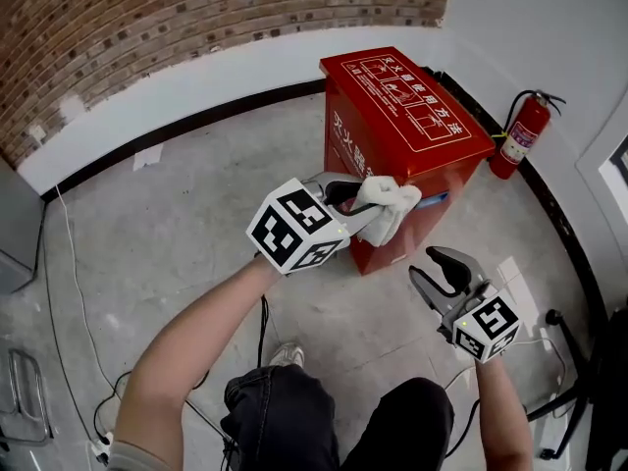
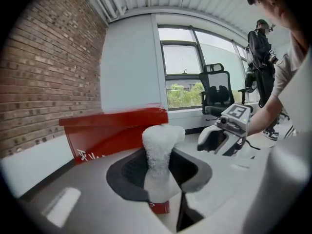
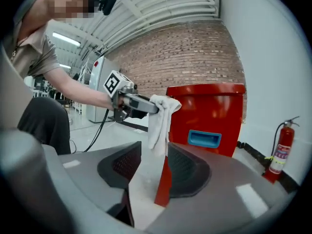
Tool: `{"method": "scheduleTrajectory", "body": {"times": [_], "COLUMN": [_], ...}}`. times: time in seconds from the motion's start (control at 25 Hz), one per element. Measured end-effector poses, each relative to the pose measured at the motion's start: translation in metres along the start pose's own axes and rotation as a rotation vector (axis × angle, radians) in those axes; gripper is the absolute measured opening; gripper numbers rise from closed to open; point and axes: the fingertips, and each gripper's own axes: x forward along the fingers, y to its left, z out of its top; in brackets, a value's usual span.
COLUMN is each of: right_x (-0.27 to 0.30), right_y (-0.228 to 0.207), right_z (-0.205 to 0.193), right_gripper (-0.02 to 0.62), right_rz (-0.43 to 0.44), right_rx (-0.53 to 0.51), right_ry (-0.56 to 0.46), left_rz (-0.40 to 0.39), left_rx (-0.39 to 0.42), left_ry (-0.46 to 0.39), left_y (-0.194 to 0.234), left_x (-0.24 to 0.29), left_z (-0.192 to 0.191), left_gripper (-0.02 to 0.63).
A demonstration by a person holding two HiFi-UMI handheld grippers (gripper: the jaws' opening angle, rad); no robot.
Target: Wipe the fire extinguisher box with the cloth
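Cloth (image 1: 390, 209) clamped in left hand-held gripper (image 1: 358, 202), in front of red fire extinguisher box (image 1: 407, 116).
Right hand-held gripper (image 1: 430, 263) spread apart, seemingly empty, off to the side.

My head camera looks steeply down past my knees (image 1: 285, 415) onto the fire extinguisher box (image 1: 407, 116). The camera on my left gripper (image 1: 358, 196) faces nearly level toward the windows (image 2: 183, 82); my right gripper (image 1: 430, 266) camera faces the brick wall (image 3: 195, 57). All three share the box, close by
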Motion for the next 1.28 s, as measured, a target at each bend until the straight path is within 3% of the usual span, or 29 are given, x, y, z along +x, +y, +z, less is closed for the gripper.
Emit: {"method": "scheduleTrajectory", "body": {"times": [0.16,0.52,0.6,1.0,1.28], "right_x": [-0.006,0.021,0.033,0.094,0.140], "right_y": [-0.002,-0.014,-0.020,0.004,0.032], "right_z": [-0.001,-0.017,-0.019,-0.052,-0.101], "right_gripper": [0.114,0.062,0.025,0.023,0.023], "right_rz": [-0.023,-0.045,-0.066,-0.002,0.010], "right_rx": [-0.045,0.013,0.045,0.127,0.152], "right_ry": [0.034,0.075,0.086,0.231,0.419], "left_rz": [0.104,0.251,0.285,0.497,0.575], "left_rx": [-0.022,-0.087,-0.086,-0.081,-0.088], "left_ry": [-0.030,-0.077,-0.072,-0.034,0.002], "left_y": [0.040,0.148,0.178,0.317,0.342], "left_x": [0.003,0.011,0.012,0.021,0.029], "left_z": [0.004,-0.005,-0.008,-0.023,-0.050], "left_gripper": [0.120,0.118,0.118,0.118,0.112]}}
